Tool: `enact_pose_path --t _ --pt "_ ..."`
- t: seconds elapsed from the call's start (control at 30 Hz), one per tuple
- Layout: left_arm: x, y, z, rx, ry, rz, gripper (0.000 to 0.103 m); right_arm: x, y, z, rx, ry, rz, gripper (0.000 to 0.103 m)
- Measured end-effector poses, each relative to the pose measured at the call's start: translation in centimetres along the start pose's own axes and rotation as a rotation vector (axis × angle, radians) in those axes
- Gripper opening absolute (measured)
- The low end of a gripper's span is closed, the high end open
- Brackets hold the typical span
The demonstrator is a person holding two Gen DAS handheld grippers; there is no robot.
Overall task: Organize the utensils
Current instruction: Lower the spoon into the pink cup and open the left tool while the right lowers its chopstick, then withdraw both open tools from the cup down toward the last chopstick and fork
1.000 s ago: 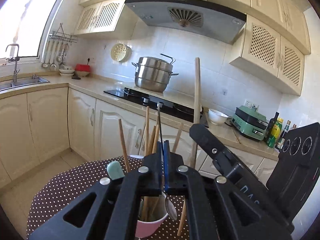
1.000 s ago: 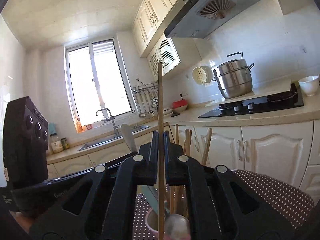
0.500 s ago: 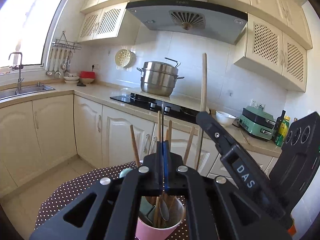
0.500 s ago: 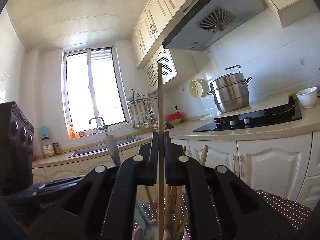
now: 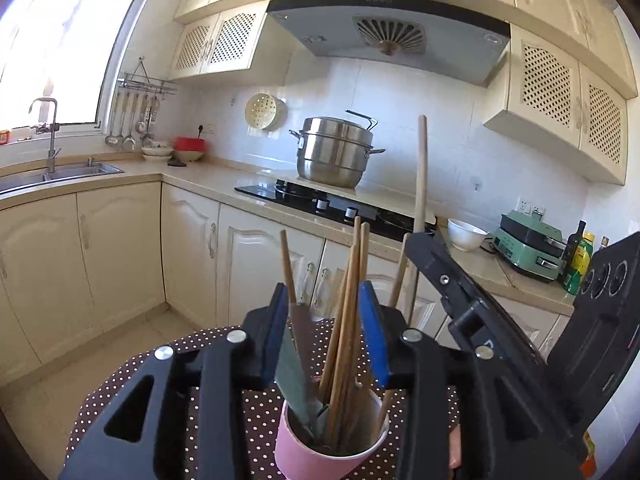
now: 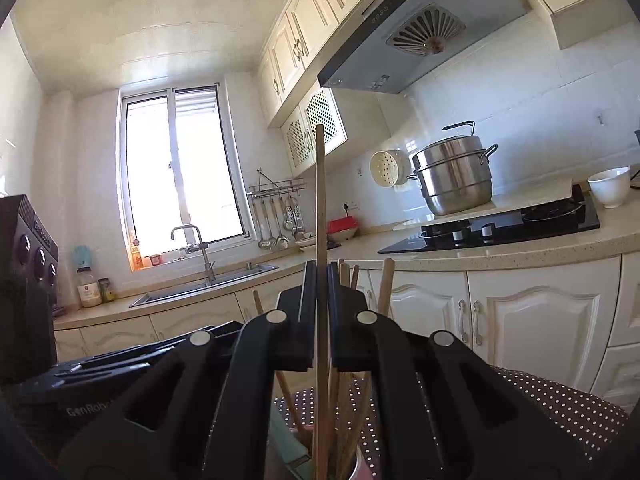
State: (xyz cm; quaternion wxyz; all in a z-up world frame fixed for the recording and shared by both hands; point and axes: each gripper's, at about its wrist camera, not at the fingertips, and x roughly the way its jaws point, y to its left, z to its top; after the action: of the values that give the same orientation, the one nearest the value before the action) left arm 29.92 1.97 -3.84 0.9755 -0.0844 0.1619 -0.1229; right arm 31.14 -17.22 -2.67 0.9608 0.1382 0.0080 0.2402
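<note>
A pink cup (image 5: 332,446) stands on the polka-dot tablecloth (image 5: 132,376) and holds several wooden chopsticks (image 5: 352,300) and a teal spatula (image 5: 296,372). My left gripper (image 5: 324,336) is open just above the cup, its blue pads either side of the chopsticks, holding nothing. My right gripper (image 6: 320,320) is shut on a single wooden chopstick (image 6: 320,208), held upright with its lower end in the cup (image 6: 360,468). In the left wrist view the right gripper (image 5: 452,292) and its chopstick (image 5: 420,176) stand just right of the cup.
Behind the table run cream kitchen cabinets (image 5: 120,256), a sink (image 5: 56,172), a black hob (image 5: 332,204) with a steel pot (image 5: 336,152), a white bowl (image 5: 466,234) and a green appliance (image 5: 528,248). The left gripper's body (image 6: 24,288) shows at the right wrist view's left edge.
My left gripper has opened and let go of the thin metal-handled utensil it held, which now rests in the cup. My right gripper has moved closer over the cup with its chopstick.
</note>
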Motion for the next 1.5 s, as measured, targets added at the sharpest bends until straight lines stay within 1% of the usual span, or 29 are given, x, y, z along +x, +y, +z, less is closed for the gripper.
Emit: enact_pose_path --t 0.17,0.47,0.7,1.07,1.13,1.17,1.2,1.3,1.5 --pt "0.1 0.5 -0.1 -0.019 0.006 0.023 0.039 -0.2 0.2 -0.4 -0.008 0.014 -0.003 0.006" --pt "0.0 0.4 0.0 0.000 -0.011 0.090 0.044 -0.8 0.6 -1.0 -0.027 0.045 -0.007 0.006" --pt "0.1 0.5 -0.2 0.005 -0.002 0.120 0.047 -1.3 0.9 -1.6 -0.032 0.065 -0.016 0.006" --pt "-0.9 0.2 -0.2 0.020 -0.010 0.158 0.056 -2.4 1.4 -1.3 -0.026 0.082 -0.036 0.007" --pt "-1.3 0.2 -0.2 0.015 -0.009 0.154 0.057 -2.8 1.5 -1.2 -0.023 0.081 -0.045 0.010" --pt "-1.5 0.2 -0.2 0.016 -0.008 0.154 0.057 -2.9 1.6 -1.2 -0.019 0.083 -0.042 0.014" --pt "-1.8 0.2 -0.2 0.016 -0.011 0.157 0.057 -3.2 1.7 -1.1 -0.019 0.080 -0.045 0.020" --pt "-2.7 0.1 0.0 0.011 -0.018 0.159 0.058 -3.8 2.1 -0.8 -0.020 0.072 -0.045 0.026" --pt "-4.6 -0.5 0.1 0.016 -0.024 0.162 0.059 -5.3 3.2 -0.1 -0.036 0.070 -0.042 0.027"
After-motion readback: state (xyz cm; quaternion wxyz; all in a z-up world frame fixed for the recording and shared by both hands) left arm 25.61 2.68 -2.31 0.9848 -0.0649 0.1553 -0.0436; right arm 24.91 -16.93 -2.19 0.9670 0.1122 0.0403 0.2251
